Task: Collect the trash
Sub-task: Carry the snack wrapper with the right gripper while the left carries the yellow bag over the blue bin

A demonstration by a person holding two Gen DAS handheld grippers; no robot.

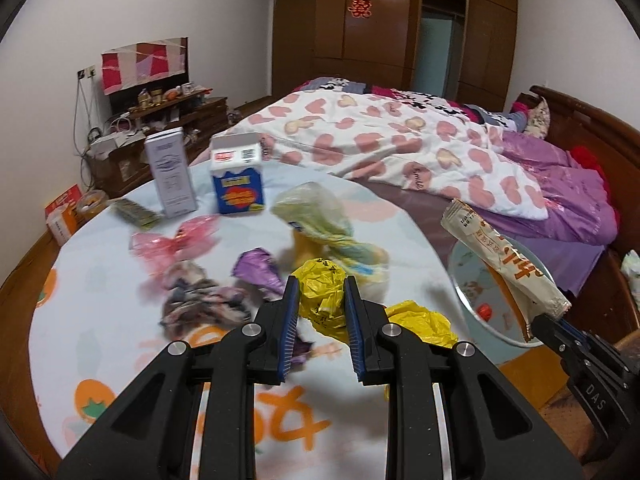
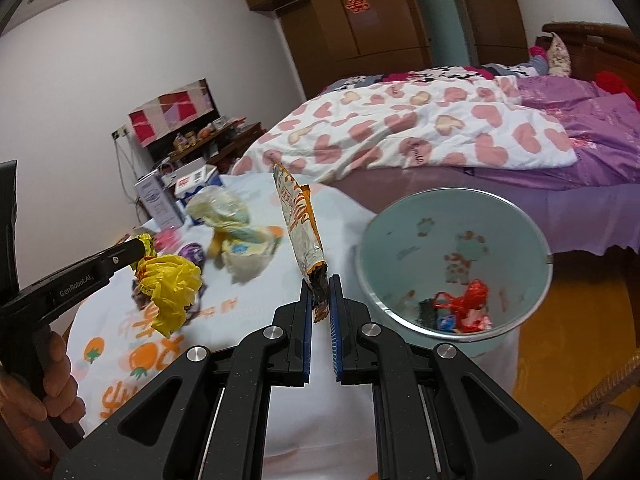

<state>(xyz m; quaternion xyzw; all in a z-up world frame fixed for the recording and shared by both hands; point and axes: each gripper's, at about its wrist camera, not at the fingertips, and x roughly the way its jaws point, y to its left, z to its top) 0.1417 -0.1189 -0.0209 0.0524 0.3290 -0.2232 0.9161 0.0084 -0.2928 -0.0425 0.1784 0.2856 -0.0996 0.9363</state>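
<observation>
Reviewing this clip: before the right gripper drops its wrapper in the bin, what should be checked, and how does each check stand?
1. Right gripper pinches the long beige-and-orange snack wrapper by its end: ok.
2. Wrapper over the round pale-blue trash bin: not ok, it stands beside the rim.
3. Bin mouth unobstructed, red plastic scrap lying low inside: ok.
4. Left gripper clear of the drop path: ok.
5. Left gripper's hold on the crumpled yellow plastic bag: cannot tell.

Counter (image 1: 100,320) covered in a fruit-print cloth

Two cartons (image 1: 237,178) are standing at its far edge; crumpled wrappers (image 1: 256,270) and bags (image 1: 328,220) are lying nearer.
</observation>
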